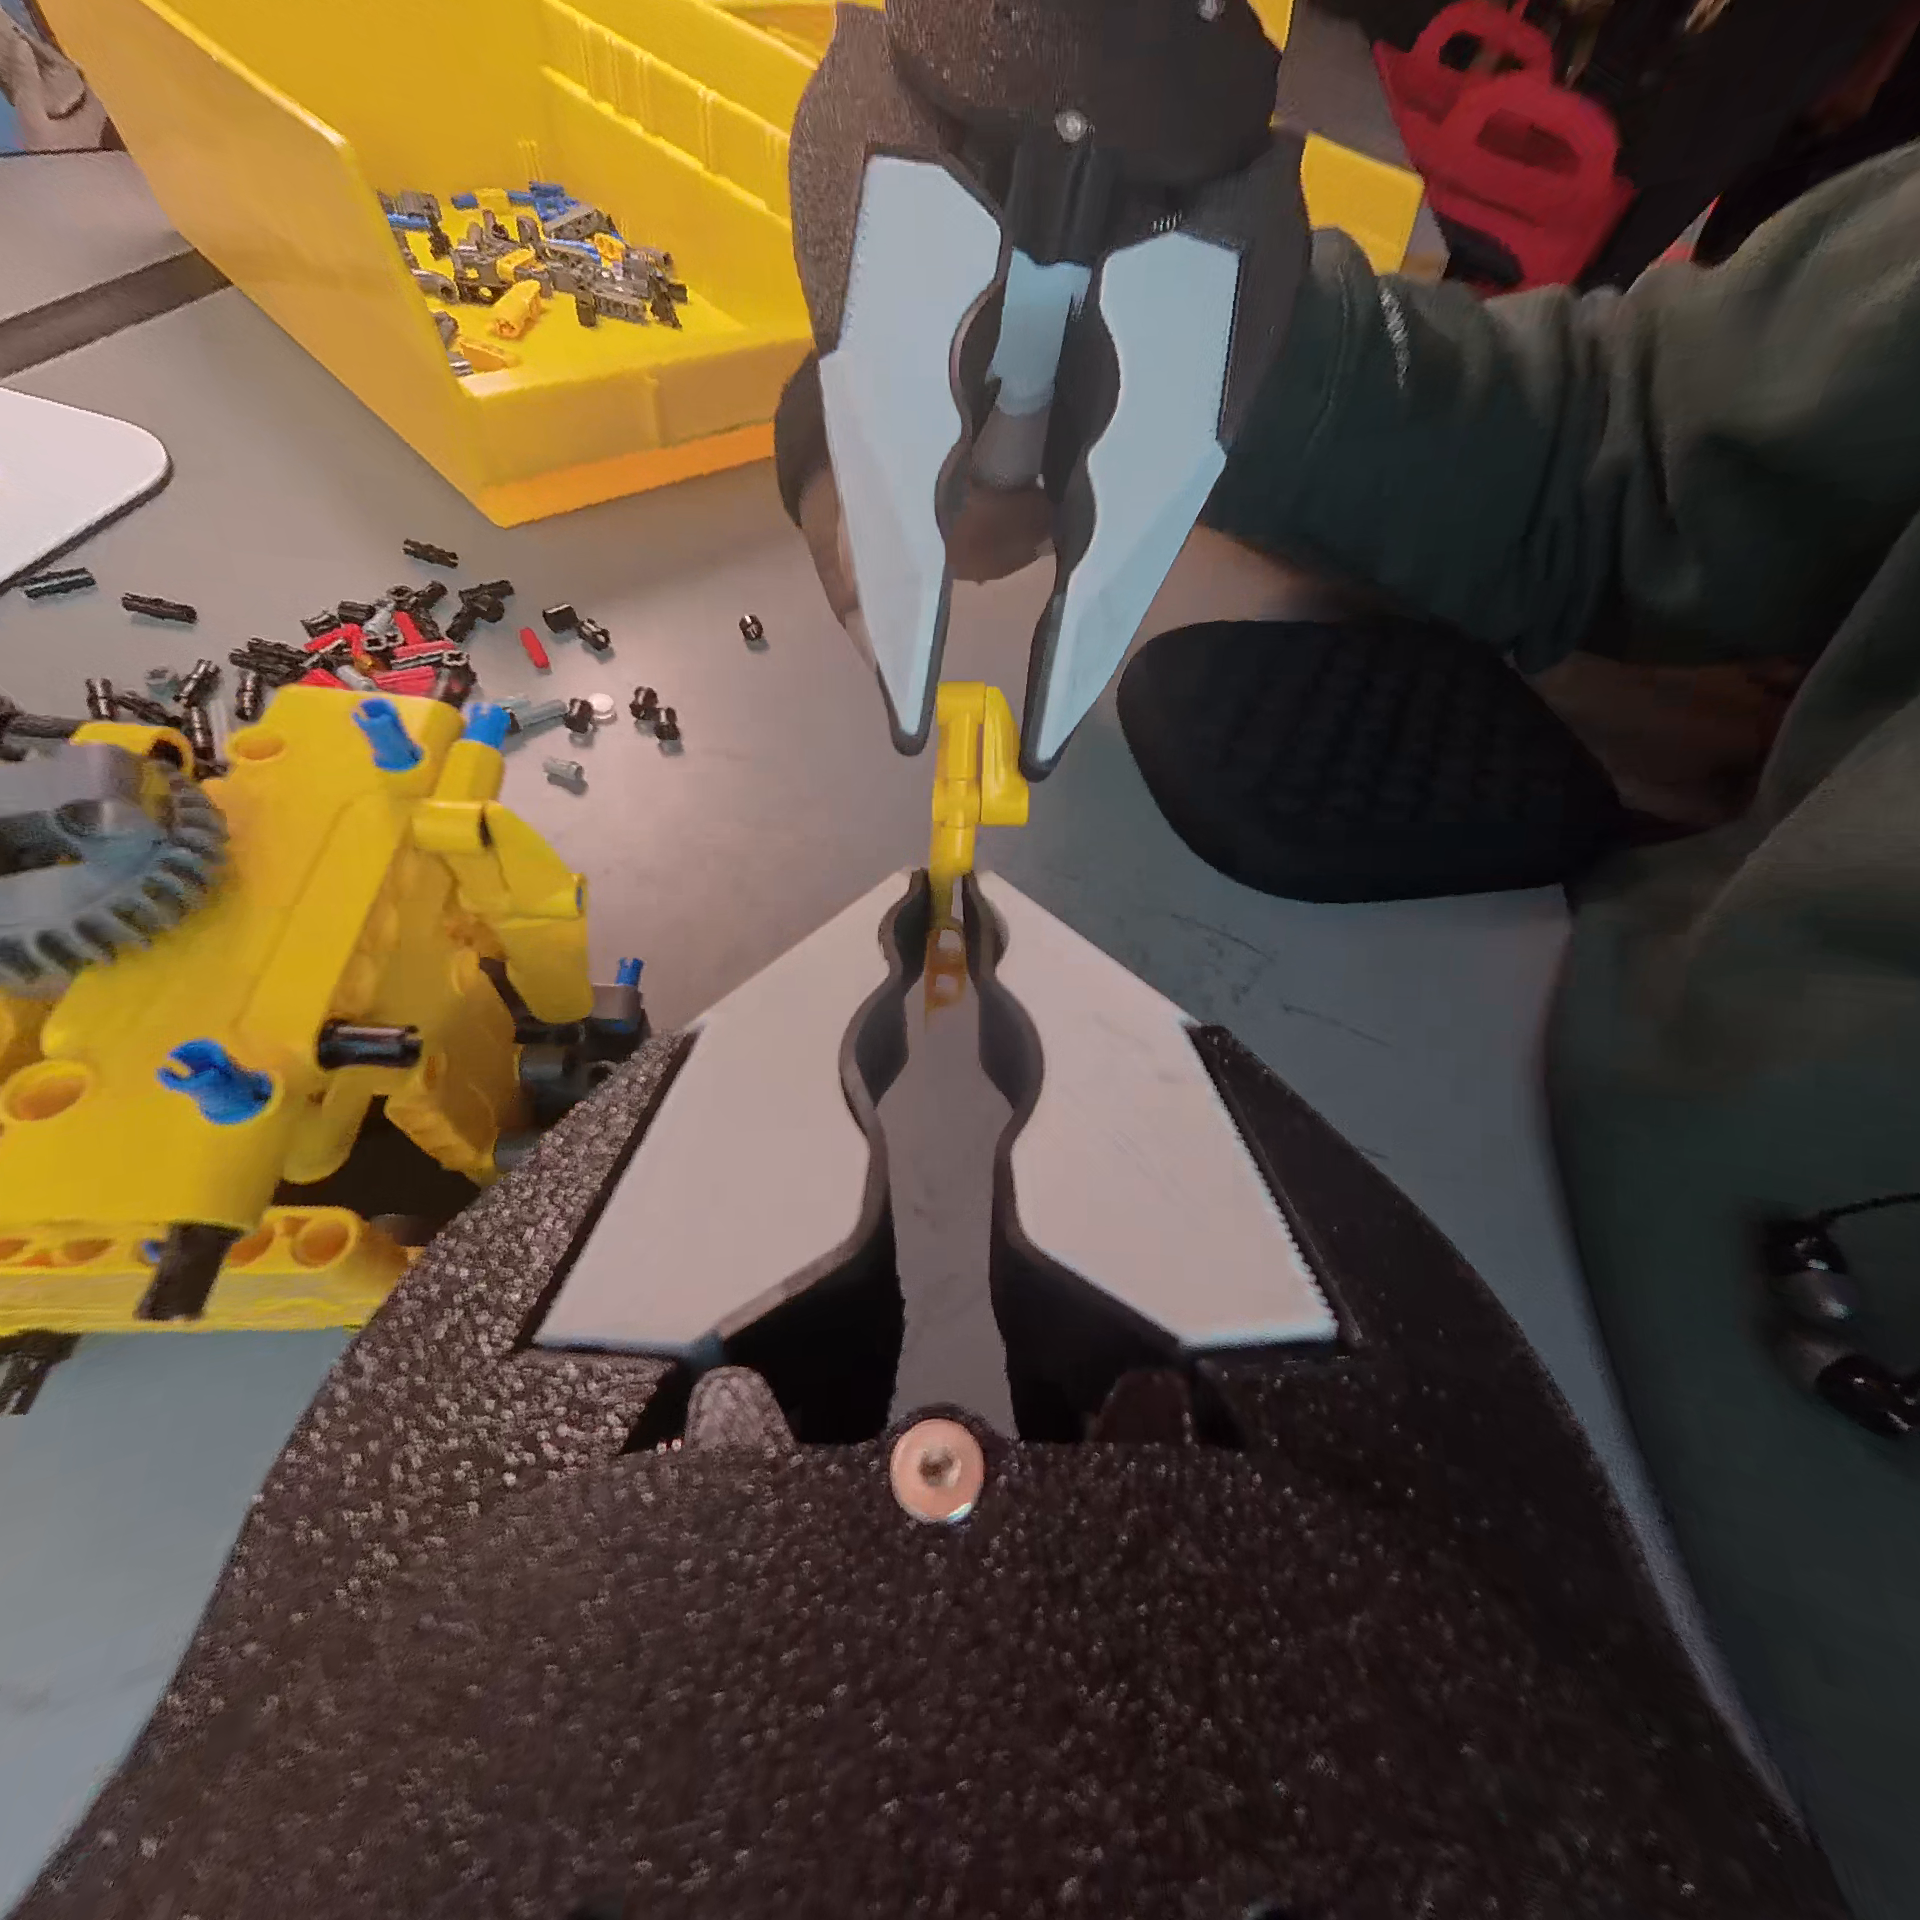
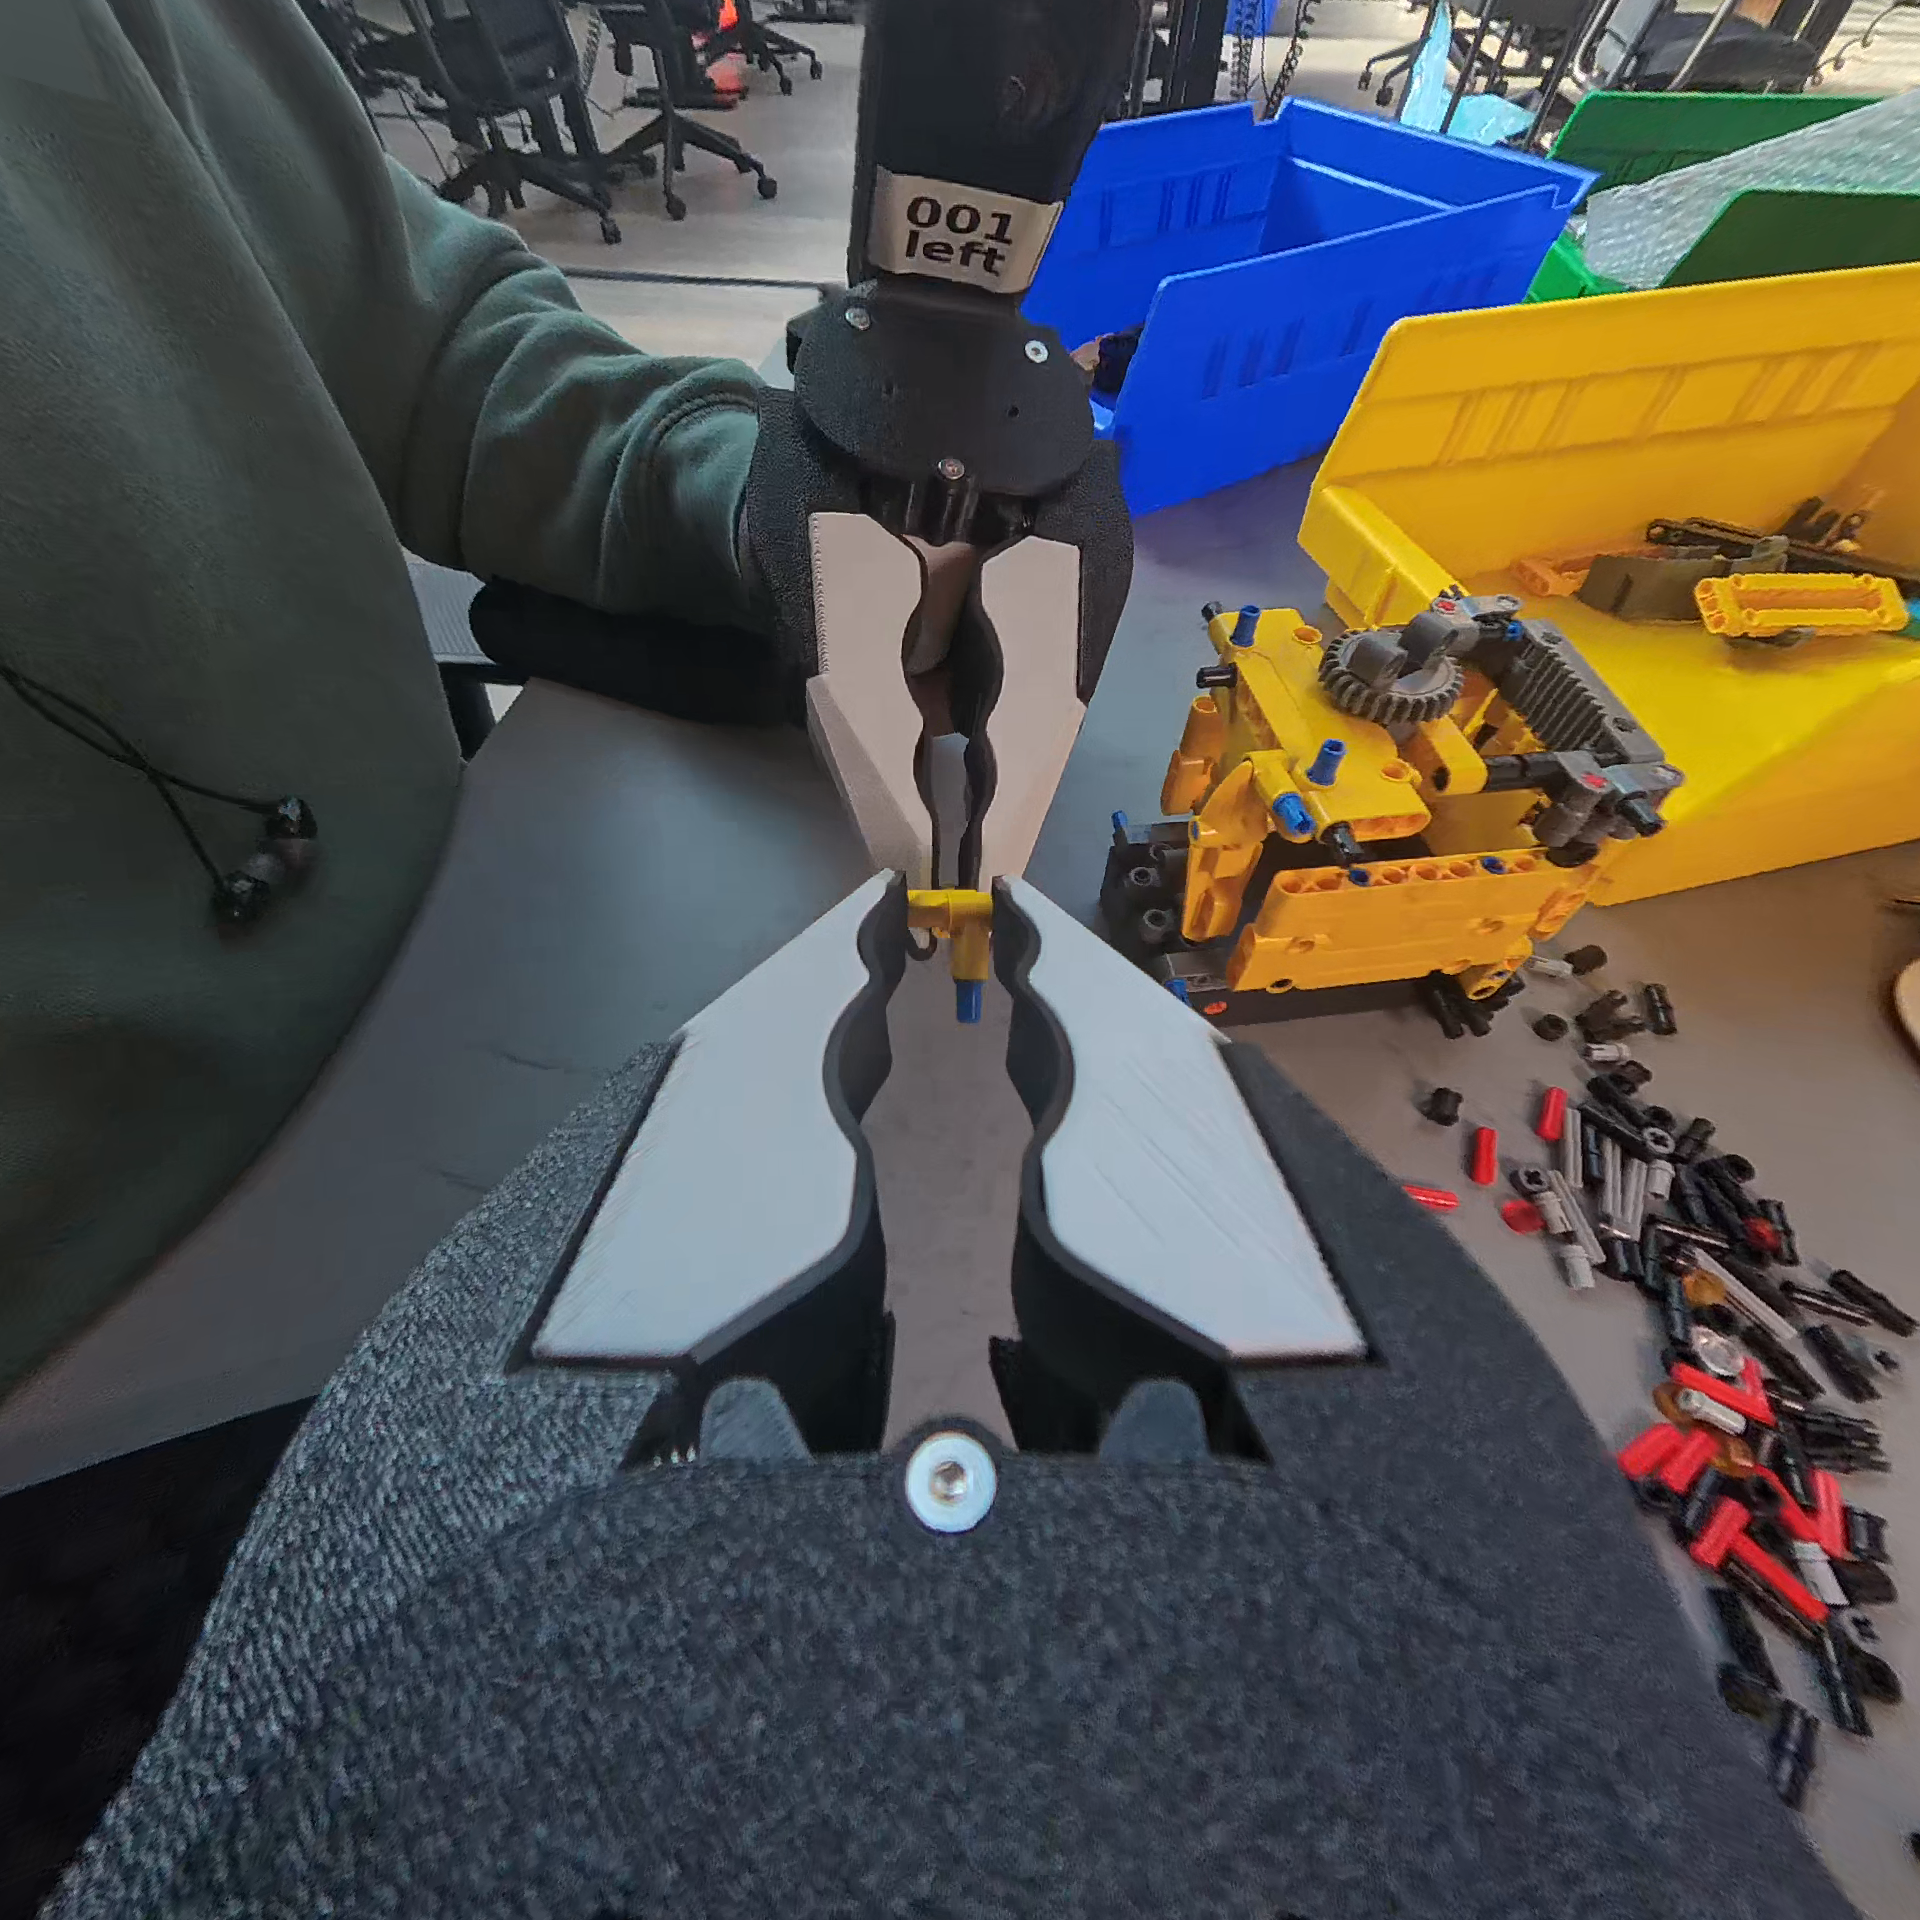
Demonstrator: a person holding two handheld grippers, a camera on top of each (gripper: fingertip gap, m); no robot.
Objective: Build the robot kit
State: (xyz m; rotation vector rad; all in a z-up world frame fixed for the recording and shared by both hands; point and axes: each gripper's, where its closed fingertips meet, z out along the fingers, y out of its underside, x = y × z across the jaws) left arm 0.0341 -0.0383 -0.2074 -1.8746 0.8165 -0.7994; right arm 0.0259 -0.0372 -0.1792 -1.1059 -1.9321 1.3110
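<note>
Nearest in the left wrist view, the left gripper [image 1: 942,883] has its jaws drawn almost together, pinching the lower end of a small yellow connector piece [image 1: 971,769] above the grey table [image 1: 727,831]. Directly opposite, the right gripper [image 1: 971,753] points back toward it, its jaws slightly parted around the upper end of the same piece; whether its fingertips press on it cannot be told from here. In the right wrist view the right gripper [image 2: 943,904] closes on the piece's yellow crossbar [image 2: 943,906], and a blue pin [image 2: 967,1000] sticks out of the piece toward the camera.

A white label with black writing wraps the left gripper's handle [image 2: 961,237]. A dark green sleeve [image 2: 468,416] reaches in behind that tool, the forearm resting on a black pad [image 2: 623,655] at the table edge.

Just beside the grippers stands a partly built yellow brick model [image 2: 1392,821] carrying a grey gear [image 2: 1392,681]. Loose black, red and grey pins [image 2: 1714,1299] lie scattered near it. Farther off sit a yellow bin [image 2: 1662,436] holding parts, then a blue bin [image 2: 1299,260], a green bin [image 2: 1745,187] and office chairs [image 2: 623,104].
</note>
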